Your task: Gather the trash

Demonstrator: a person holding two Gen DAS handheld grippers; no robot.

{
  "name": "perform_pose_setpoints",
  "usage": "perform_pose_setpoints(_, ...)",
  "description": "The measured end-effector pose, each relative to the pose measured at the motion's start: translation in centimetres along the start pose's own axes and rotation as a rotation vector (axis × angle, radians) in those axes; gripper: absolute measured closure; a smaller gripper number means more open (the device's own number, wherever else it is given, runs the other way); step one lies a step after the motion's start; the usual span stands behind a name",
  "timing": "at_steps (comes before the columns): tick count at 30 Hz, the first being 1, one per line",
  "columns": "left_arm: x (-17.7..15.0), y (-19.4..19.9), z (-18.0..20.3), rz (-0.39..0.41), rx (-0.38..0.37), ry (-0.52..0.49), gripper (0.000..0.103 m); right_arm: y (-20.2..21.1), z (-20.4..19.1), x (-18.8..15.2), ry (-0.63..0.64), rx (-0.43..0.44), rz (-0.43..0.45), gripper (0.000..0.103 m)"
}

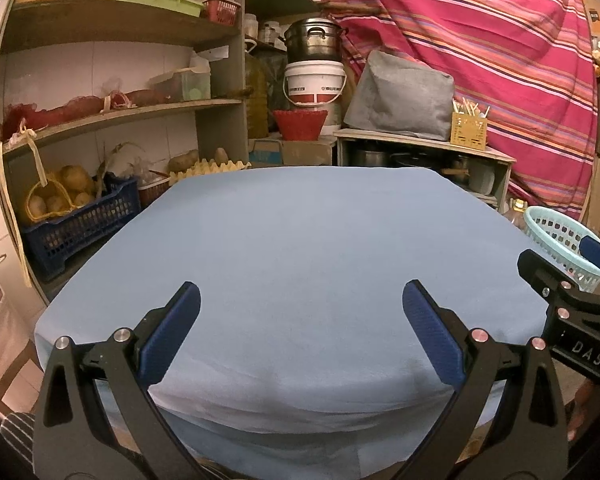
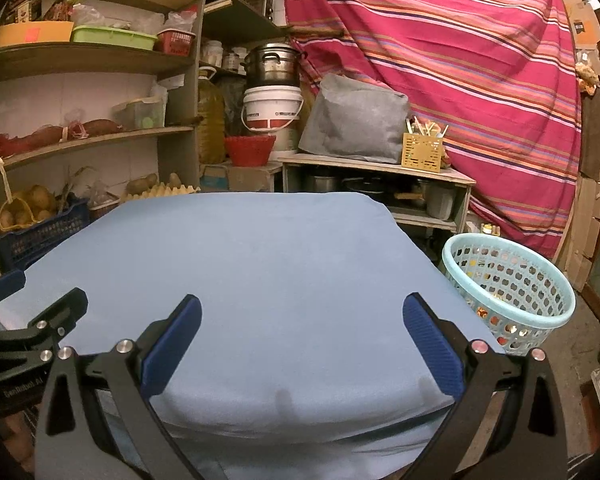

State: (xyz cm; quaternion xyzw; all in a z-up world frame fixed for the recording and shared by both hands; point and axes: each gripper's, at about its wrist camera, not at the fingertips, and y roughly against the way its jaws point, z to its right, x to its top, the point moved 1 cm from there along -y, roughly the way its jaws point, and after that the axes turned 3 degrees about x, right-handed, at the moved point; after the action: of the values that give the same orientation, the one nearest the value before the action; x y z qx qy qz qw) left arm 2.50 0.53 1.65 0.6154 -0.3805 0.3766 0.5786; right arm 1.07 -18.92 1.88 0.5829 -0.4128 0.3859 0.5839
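Observation:
My left gripper (image 1: 300,300) is open and empty, held above the near edge of a table covered with a light blue cloth (image 1: 300,248). My right gripper (image 2: 302,312) is open and empty too, above the near part of the same cloth (image 2: 260,256). A pale blue perforated basket (image 2: 508,292) stands on the floor to the right of the table, with small coloured items showing through its holes. It also shows in the left wrist view (image 1: 560,240). No loose trash shows on the cloth.
Wooden shelves (image 1: 112,116) with potatoes in a blue crate (image 1: 80,220) stand left of the table. Behind it are a white bucket (image 2: 272,108), a red bowl (image 2: 249,150), a grey bag (image 2: 356,120) on a low stand, and a striped red curtain (image 2: 460,60).

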Motion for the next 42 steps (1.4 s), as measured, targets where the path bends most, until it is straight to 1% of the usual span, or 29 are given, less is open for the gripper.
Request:
perform_pose_setpoints(7,0.05,0.21,0.01,0.018,0.016,-0.013,0.005,0.01,0.22,0.01,0.000,0.001,-0.001,0.005)
perform_pose_setpoints(15,0.22,0.40,-0.26,0.027,0.017,-0.008,0.005,0.09,0.38,-0.03,0.000,-0.004,0.001,0.005)
perform_pose_setpoints(42,0.42,0.44,-0.90,0.033,0.017,0.002,0.005,0.10,0.81,0.09,0.003,-0.005,0.000,0.005)
